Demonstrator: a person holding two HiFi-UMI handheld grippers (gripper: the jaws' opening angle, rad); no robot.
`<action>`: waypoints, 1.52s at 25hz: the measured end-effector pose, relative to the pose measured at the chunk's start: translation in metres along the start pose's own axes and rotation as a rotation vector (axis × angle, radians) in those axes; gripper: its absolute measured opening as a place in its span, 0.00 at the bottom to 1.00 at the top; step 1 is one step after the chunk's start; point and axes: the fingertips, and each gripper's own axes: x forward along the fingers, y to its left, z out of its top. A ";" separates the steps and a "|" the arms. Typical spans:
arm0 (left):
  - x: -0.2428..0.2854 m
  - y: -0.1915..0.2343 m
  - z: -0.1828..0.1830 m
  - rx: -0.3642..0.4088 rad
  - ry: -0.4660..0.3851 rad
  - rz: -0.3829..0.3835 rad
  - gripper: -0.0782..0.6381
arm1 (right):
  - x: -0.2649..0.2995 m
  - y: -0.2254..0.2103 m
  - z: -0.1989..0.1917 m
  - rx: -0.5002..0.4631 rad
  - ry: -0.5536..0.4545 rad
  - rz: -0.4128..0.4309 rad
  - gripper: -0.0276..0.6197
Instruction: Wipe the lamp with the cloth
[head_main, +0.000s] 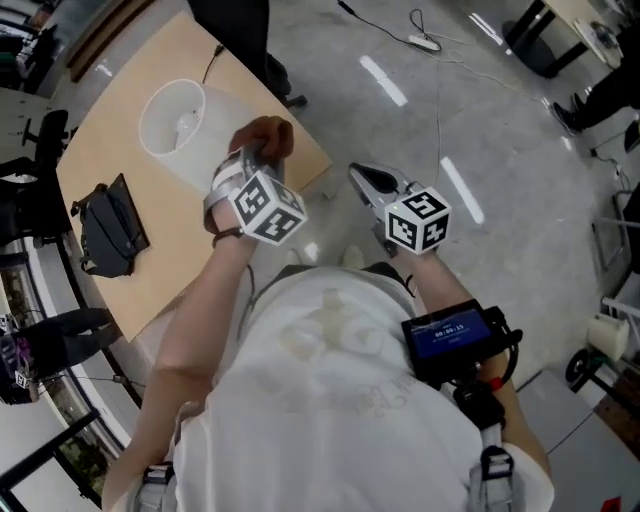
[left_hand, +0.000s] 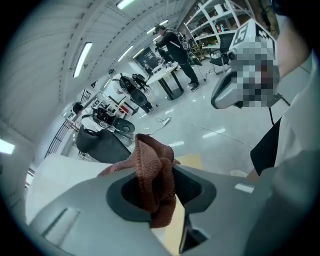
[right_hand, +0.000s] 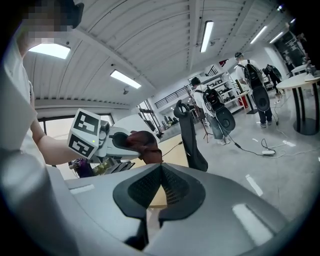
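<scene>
The lamp (head_main: 176, 122) is a white cylinder with an open top, standing on the wooden table (head_main: 150, 262). The cloth (left_hand: 151, 165) is reddish-brown terry, bunched into folds, and in the head view it lies just beside the lamp's wall on the side nearest the person. The left gripper (left_hand: 160, 189) is clamped on the cloth, which fills the gap between its pads and hangs out above and below them. Contact between cloth and lamp cannot be confirmed. The right gripper (right_hand: 161, 170) is off the table edge, apart from the lamp, with its jaw tips closed together and nothing between them. The lamp's base is hidden behind the left gripper and forearm. A black bag (head_main: 108, 232) lies on the table, apart from the lamp.
</scene>
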 end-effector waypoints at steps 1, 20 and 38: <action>-0.003 -0.006 -0.001 -0.017 -0.004 -0.018 0.28 | -0.002 0.001 0.000 -0.001 0.001 0.002 0.06; -0.104 0.066 -0.023 -0.107 -0.146 0.312 0.28 | 0.011 0.022 -0.008 -0.035 0.030 0.099 0.06; -0.154 0.043 -0.031 -0.234 -0.332 0.197 0.28 | 0.029 0.067 -0.015 -0.096 0.104 0.131 0.06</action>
